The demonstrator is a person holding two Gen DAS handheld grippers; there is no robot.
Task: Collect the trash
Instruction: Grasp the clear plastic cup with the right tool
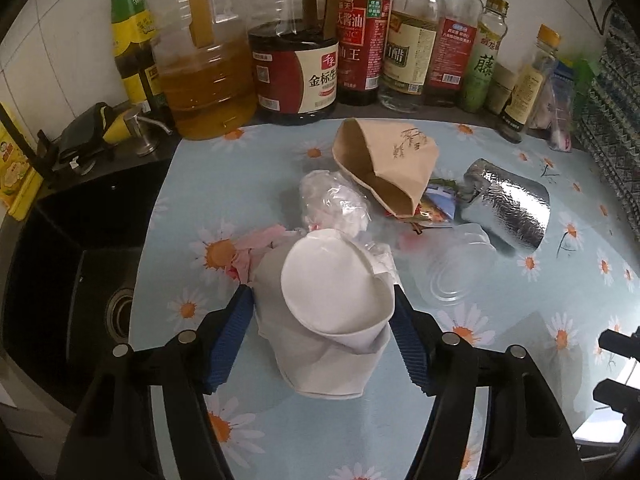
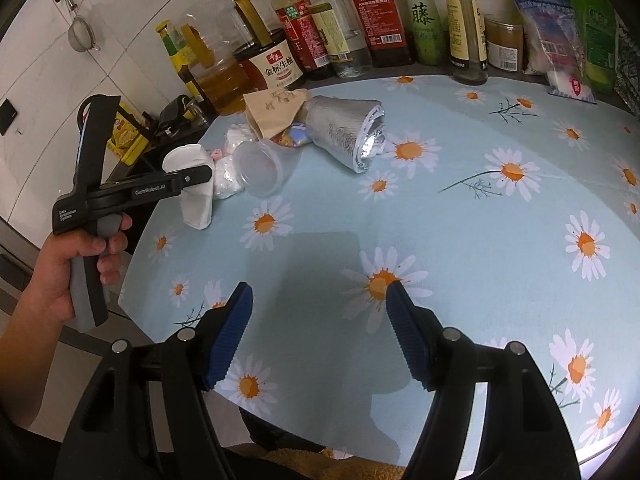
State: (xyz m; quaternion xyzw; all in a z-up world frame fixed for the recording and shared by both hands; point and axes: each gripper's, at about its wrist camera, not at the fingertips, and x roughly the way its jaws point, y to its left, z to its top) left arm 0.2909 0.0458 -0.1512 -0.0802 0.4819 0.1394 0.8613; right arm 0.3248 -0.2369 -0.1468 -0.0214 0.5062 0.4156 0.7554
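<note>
Trash collection, early stage: left tool (image 1: 324,312) clamped on white paper cup (image 1: 332,292), right tool (image 2: 320,332) apart and empty; brown bag (image 1: 388,168), foil pouch (image 1: 508,208), clear cup (image 2: 260,168) (no bin visible) remain on tabletop (image 2: 460,240).

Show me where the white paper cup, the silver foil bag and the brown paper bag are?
white paper cup (image 1: 332,280): left wrist view, inner wall.
silver foil bag (image 2: 340,132): right wrist view, quilted side.
brown paper bag (image 1: 396,156): left wrist view, printed face.
</note>
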